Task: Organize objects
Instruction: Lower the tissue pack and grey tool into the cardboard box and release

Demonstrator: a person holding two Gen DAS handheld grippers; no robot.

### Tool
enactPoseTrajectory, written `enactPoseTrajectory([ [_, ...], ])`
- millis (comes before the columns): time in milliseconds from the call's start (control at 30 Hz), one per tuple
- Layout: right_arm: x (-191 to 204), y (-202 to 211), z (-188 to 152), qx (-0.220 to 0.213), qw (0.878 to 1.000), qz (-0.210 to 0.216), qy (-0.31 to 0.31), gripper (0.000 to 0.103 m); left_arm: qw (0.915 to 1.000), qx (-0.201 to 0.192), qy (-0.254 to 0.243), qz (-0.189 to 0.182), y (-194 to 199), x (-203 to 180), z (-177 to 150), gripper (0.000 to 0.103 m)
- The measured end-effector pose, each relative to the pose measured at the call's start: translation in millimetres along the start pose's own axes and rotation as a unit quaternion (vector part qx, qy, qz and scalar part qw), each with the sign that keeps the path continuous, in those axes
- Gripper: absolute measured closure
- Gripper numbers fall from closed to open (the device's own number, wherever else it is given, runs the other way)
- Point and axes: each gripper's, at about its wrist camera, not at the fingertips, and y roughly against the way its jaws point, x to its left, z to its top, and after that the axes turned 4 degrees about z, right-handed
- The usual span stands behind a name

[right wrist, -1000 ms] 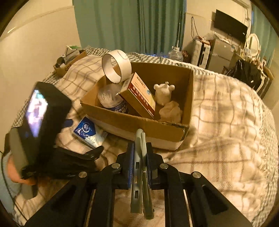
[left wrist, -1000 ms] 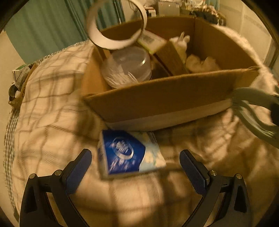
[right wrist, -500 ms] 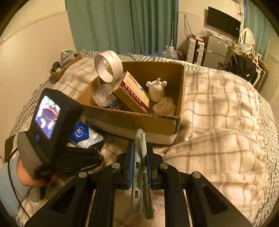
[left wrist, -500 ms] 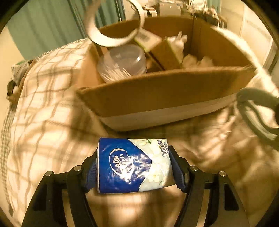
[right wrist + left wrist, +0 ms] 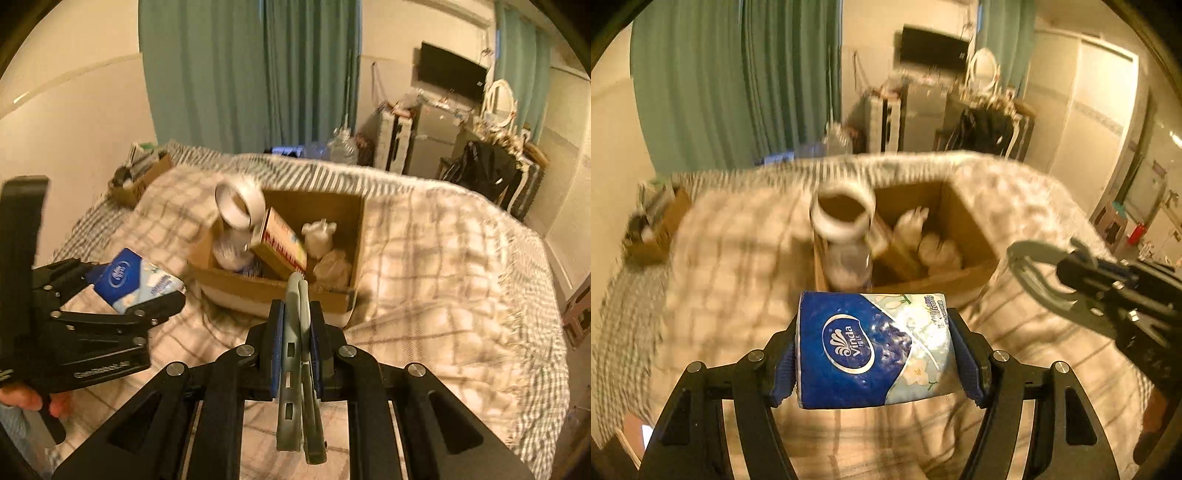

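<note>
My left gripper (image 5: 875, 354) is shut on a blue and white Vinda tissue pack (image 5: 871, 347) and holds it in the air in front of the cardboard box (image 5: 964, 221). It also shows in the right wrist view (image 5: 136, 284), left of the box (image 5: 343, 295). My right gripper (image 5: 297, 332) is shut on a grey carabiner clip (image 5: 295, 354), near the box's front right corner; the clip also shows in the left wrist view (image 5: 1030, 269). The box holds a tape roll (image 5: 238, 205), a clear tub (image 5: 231, 251), a carton (image 5: 280, 243) and white figures (image 5: 319, 232).
The box sits on a checked blanket (image 5: 443, 266) covering a bed. A small box of clutter (image 5: 140, 173) lies at the bed's far left corner. Green curtains (image 5: 258, 74), cabinets and a TV (image 5: 452, 75) stand beyond the bed.
My left gripper closed on the tissue pack on the blanket and lifted it up. The right gripper still holds the clip and has risen a little.
</note>
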Motion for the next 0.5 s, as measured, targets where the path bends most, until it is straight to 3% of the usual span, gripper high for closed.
enactPoseTrajectory([
  [300, -2.9, 20.9, 50.8, -0.031, 0.999, -0.006, 0.009, 0.091, 0.9970, -0.075, 0.013, -0.017, 31.5, 4.7, 66.7, 0.031],
  [500, -18.7, -7.5, 93.9, -0.031, 0.999, -0.013, -0.005, 0.091, 0.9970, -0.075, 0.014, -0.016, -6.0, 1.6, 96.4, 0.031],
])
